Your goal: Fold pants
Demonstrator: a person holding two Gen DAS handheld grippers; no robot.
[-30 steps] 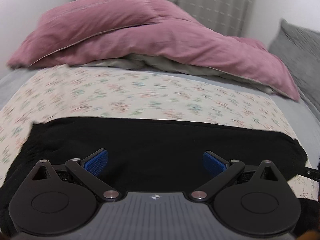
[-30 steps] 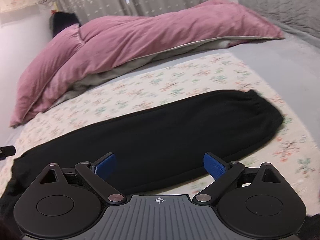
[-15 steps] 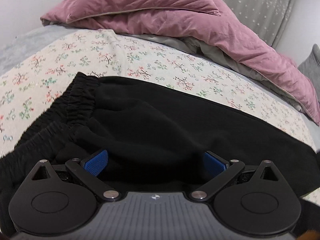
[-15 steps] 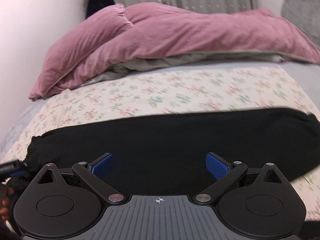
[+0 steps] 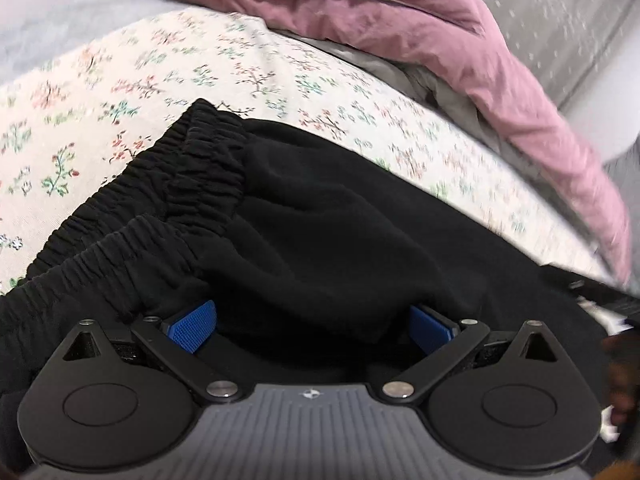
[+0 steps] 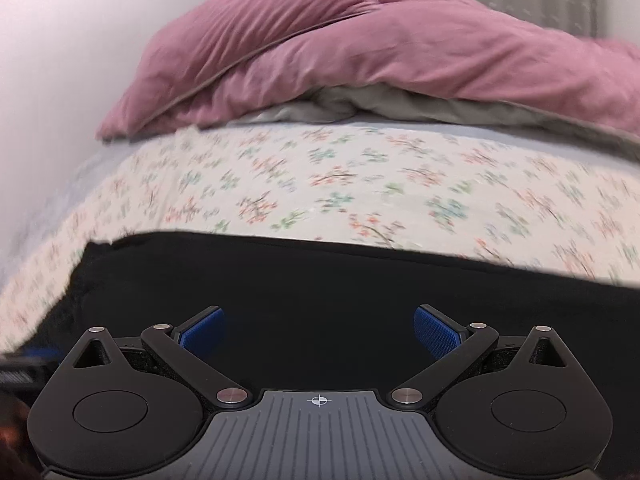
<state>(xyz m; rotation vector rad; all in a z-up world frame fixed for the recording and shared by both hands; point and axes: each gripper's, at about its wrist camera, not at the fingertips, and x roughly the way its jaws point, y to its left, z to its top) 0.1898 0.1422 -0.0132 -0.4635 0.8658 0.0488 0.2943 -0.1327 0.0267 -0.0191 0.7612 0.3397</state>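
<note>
Black pants (image 5: 340,216) lie flat across a floral sheet (image 5: 100,92) on a bed. Their gathered elastic waistband (image 5: 168,184) is at the left in the left wrist view. My left gripper (image 5: 312,326) is open, low over the pants beside the waistband, with a bulge of black cloth between its blue pads. In the right wrist view the pants (image 6: 320,276) fill the lower frame. My right gripper (image 6: 320,330) is open and close above the black cloth, holding nothing.
A pink duvet (image 6: 360,48) with a grey underside is heaped at the far side of the bed, also in the left wrist view (image 5: 400,12). A white wall (image 6: 52,80) runs along the left. Grey curtains (image 5: 560,12) hang behind.
Both grippers have dropped closer to the pants. The left view swung to the waistband end and closed in on it. The right view swung left along the pants. Both stay open.
</note>
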